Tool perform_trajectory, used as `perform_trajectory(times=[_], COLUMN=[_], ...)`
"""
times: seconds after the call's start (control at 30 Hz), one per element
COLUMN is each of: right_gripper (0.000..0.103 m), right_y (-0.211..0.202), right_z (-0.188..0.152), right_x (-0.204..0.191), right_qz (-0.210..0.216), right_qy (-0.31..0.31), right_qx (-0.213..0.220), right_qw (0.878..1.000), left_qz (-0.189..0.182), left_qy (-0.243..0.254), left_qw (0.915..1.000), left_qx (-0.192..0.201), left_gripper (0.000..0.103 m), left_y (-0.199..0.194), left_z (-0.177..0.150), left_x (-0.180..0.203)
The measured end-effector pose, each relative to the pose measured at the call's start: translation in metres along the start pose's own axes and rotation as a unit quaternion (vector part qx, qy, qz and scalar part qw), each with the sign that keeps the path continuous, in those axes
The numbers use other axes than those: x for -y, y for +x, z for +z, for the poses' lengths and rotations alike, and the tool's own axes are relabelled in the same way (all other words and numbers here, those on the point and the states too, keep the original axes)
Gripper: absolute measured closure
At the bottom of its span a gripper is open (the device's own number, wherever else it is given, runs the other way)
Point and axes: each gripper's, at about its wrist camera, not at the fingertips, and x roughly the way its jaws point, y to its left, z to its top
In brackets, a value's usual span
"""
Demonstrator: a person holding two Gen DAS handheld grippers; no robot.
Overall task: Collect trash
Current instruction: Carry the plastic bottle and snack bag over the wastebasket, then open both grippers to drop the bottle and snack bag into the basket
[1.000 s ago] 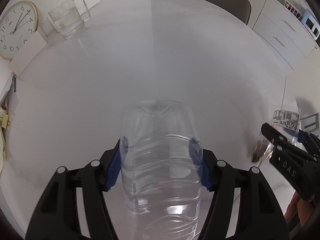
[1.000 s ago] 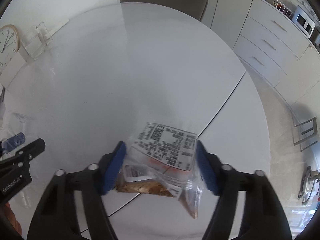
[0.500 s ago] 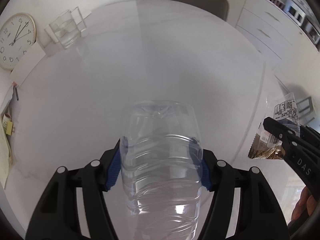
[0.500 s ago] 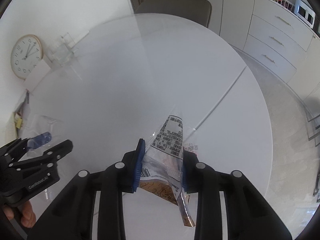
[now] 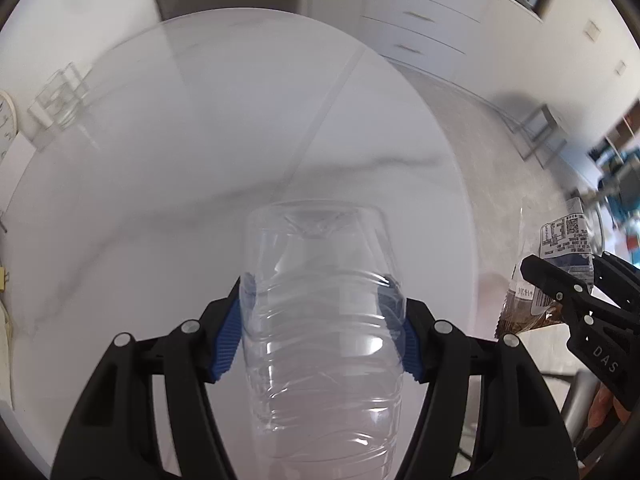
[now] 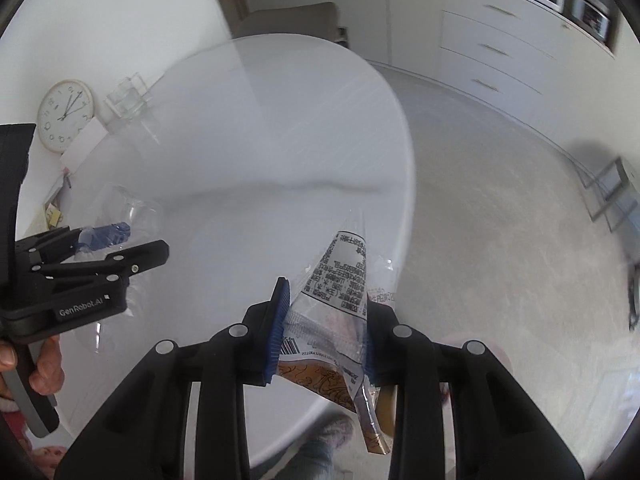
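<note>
A clear, empty plastic bottle (image 5: 320,264) sits between the blue pads of my left gripper (image 5: 322,328), which is shut on its ribbed body, base pointing away. From the right wrist view the bottle (image 6: 132,216) shows its blue cap beside the left gripper (image 6: 116,240). My right gripper (image 6: 324,312) is shut on a crumpled clear snack wrapper (image 6: 344,272) with a printed label and brown crumbs, held over the table's near right edge. In the left wrist view the right gripper (image 5: 564,264) and wrapper (image 5: 564,236) hang at the far right.
The round white table (image 6: 280,120) lies below both grippers, with grey floor (image 6: 500,200) to its right. A clear glass container (image 6: 128,98) and a wall clock (image 6: 66,114) stand at the far left. A chair (image 6: 292,20) and white drawers (image 6: 500,56) are behind.
My right gripper closed on the wrapper and lifted it off the table. Both grippers rose and swung right toward the table's edge, the left keeping the bottle.
</note>
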Motion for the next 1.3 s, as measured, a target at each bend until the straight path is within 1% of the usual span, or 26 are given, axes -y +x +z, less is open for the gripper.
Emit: perform_trajectory(times=[0.1,0.17,0.3,0.37,0.4,0.57,0.6,0.67,0.7,0.8,0.83,0.87,0.9,1.0,1.07,1.13,1.23,1.3], right_gripper=[0.070,0.070,0.070,0.070,0.070,0.069,0.069,0.069,0.069,0.068,0.068,0.068,0.068,0.068,0.068,0.068,0.068,0.067], right_y=[-0.018,-0.028,-0.048,-0.059,-0.063,-0.084,-0.088,-0.094,-0.097,-0.100,-0.099,-0.098,-0.098,-0.094,-0.089,-0.087,-0.082,-0.074], right_z=[-0.040,-0.066,-0.110,-0.128,-0.135,-0.165,-0.171,-0.182,-0.186,-0.195,-0.196,-0.198,-0.197,-0.200,-0.198,-0.197,-0.194,-0.190], right_x=[0.033,0.051,0.084,0.101,0.107,0.144,0.152,0.165,0.171,0.186,0.188,0.191,0.195,0.202,0.201,0.200,0.200,0.200], right_qz=[-0.016,-0.031,-0.051,-0.060,-0.064,-0.088,-0.094,-0.102,-0.105,-0.114,-0.114,-0.114,-0.114,-0.111,-0.111,-0.109,-0.106,-0.102], right_qy=[0.034,0.050,0.086,0.106,0.114,0.156,0.167,0.183,0.192,0.209,0.213,0.217,0.219,0.226,0.228,0.227,0.224,0.220], right_qx=[-0.006,-0.009,-0.011,-0.009,-0.008,0.003,0.005,0.009,0.011,0.015,0.015,0.015,0.015,0.013,0.012,0.011,0.008,0.007], right_qw=[0.999,0.998,0.995,0.993,0.991,0.984,0.982,0.978,0.976,0.971,0.970,0.969,0.969,0.968,0.967,0.968,0.969,0.970], left_qz=[-0.026,-0.037,-0.061,-0.073,-0.079,-0.105,-0.112,-0.119,-0.127,-0.138,-0.136,-0.133,-0.130,-0.119,-0.121,-0.117,-0.105,-0.101], left_qy=[0.025,0.043,0.095,0.113,0.126,0.177,0.191,0.207,0.216,0.233,0.239,0.243,0.247,0.249,0.244,0.240,0.234,0.224], left_qw=[0.9993,0.9984,0.9935,0.9907,0.9886,0.9779,0.9745,0.9703,0.9670,0.9610,0.9596,0.9584,0.9574,0.9584,0.9595,0.9612,0.9643,0.9676], left_qx=[-0.008,-0.010,-0.017,-0.022,-0.024,-0.033,-0.035,-0.042,-0.049,-0.057,-0.061,-0.067,-0.073,-0.074,-0.073,-0.070,-0.066,-0.057], left_gripper=[0.041,0.041,0.041,0.041,0.041,0.041,0.041,0.041,0.041,0.040,0.038,0.032,0.029,0.024,0.017,0.015,0.015,0.014], left_y=[-0.004,-0.005,-0.006,-0.006,-0.007,0.007,0.014,0.021,0.031,0.047,0.052,0.056,0.061,0.061,0.058,0.054,0.046,0.034], left_z=[-0.021,-0.031,-0.050,-0.057,-0.061,-0.064,-0.064,-0.067,-0.065,-0.069,-0.069,-0.070,-0.071,-0.073,-0.072,-0.071,-0.066,-0.062], left_x=[0.039,0.064,0.119,0.144,0.161,0.218,0.235,0.261,0.272,0.302,0.309,0.316,0.322,0.329,0.325,0.319,0.312,0.298])
